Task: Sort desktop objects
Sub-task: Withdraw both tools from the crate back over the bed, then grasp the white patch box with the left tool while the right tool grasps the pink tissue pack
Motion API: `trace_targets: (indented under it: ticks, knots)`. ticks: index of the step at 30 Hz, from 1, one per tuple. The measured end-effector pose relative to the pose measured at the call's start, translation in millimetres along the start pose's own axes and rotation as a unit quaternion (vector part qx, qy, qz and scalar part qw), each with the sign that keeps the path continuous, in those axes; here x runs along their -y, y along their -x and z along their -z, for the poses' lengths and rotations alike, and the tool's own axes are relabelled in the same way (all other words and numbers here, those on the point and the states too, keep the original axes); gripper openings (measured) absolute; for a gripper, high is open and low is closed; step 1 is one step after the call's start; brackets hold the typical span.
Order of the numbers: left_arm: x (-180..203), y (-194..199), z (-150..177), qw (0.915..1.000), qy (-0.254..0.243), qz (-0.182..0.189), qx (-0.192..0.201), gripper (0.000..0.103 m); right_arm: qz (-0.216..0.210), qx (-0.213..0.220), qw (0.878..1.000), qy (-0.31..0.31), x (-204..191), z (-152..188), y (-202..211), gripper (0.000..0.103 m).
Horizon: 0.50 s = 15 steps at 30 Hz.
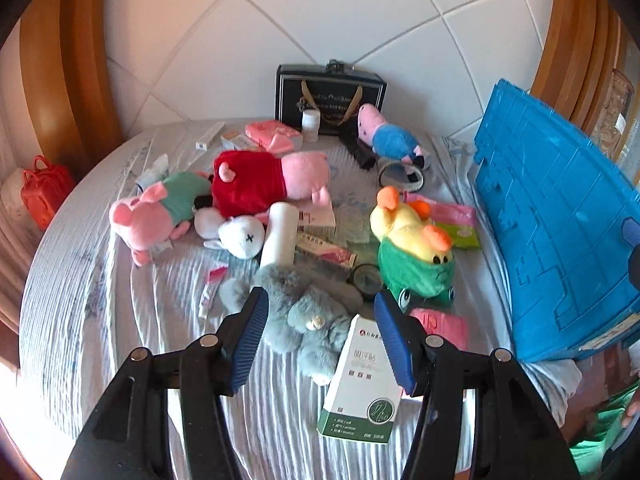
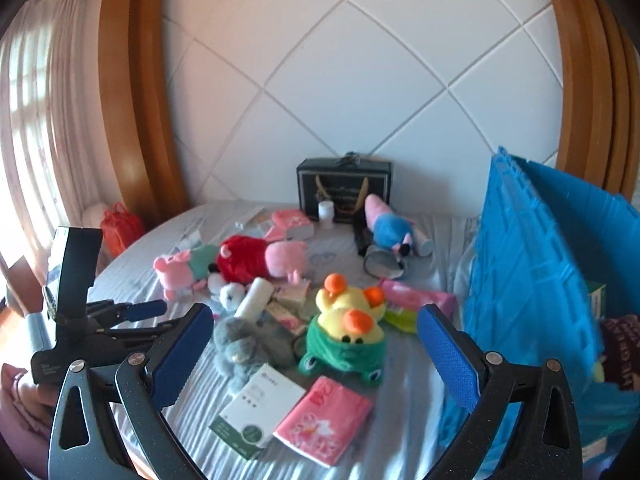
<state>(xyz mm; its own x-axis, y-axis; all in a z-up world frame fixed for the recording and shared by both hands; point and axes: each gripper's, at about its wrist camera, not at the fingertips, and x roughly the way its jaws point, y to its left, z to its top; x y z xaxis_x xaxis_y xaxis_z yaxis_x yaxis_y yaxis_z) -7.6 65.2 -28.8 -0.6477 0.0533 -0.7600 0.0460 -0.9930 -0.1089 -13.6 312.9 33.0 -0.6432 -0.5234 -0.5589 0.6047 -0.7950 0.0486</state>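
Pale blue-grey striped bedding covers the bed (image 1: 100, 300), which backs onto a white quilted headboard (image 1: 320, 20) in a curved wooden frame (image 1: 80, 60). A curtained window (image 2: 36, 120) glows at the left of the right wrist view.

Toys and packets lie scattered across the bed: a red pig (image 1: 256, 182), a grey plush (image 1: 308, 316), a duck (image 1: 412, 240), a green-and-white box (image 1: 360, 384) and a pink pack (image 2: 324, 420) beside it. A black bag (image 1: 330, 96) stands against the headboard. A blue crate (image 1: 560, 220) rises at the right edge; its inside is mostly cut off, and the items in it are too dim to name. Print on the packets is unreadable.

The left claw (image 1: 322, 334) hovers low over the grey plush and the box, jaws wide, gripping nothing. The right claw (image 2: 316, 354) hangs above the duck and the pink pack, jaws also wide and empty. The left claw's body appears at the left of the right wrist view.
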Motion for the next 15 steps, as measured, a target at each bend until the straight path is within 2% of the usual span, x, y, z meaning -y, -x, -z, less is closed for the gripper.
trace_targets:
  ticks: [7,9,15]
  knots:
    - [4,-52,42,0.9953,-0.019,0.028,-0.091,0.054,0.001,-0.114,0.993,-0.008,-9,53,-63,0.103]
    - [9,-65,52,0.9919,-0.025,0.032,-0.121,0.054,0.001,-0.142,0.989,-0.028,-4,67,-76,0.103]
    - [34,-92,76,0.9816,-0.070,0.043,-0.173,0.054,0.033,-0.214,0.971,-0.101,30,105,-96,0.103]
